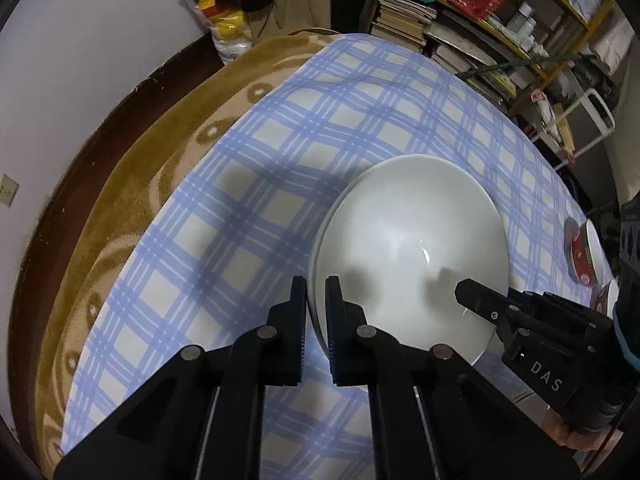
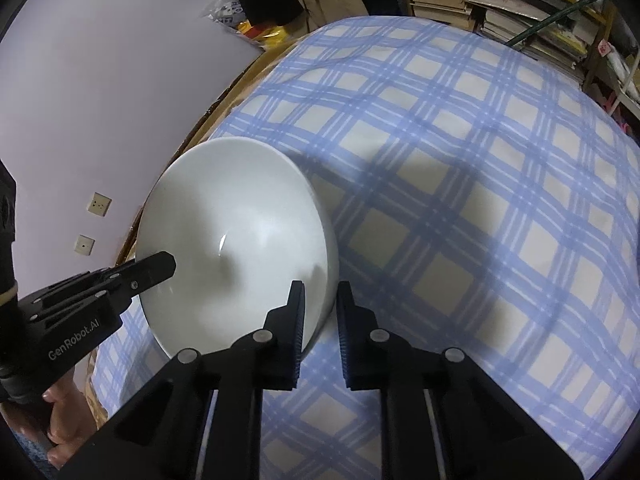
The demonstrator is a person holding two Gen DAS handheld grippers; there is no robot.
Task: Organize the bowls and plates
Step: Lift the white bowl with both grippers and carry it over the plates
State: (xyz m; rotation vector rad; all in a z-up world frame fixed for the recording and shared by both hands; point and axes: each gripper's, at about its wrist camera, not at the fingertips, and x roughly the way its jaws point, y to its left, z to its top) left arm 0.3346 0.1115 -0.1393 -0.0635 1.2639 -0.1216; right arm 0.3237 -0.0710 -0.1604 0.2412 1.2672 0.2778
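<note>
A white bowl sits on the checked cloth of the desk. The left hand-held gripper is clamped on its left rim; the right hand-held gripper pinches the opposite rim.

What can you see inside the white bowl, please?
The white bowl holds nothing visible, only glare and shadows. A second rim peeks out beneath it. The cloth under it is hidden.
</note>
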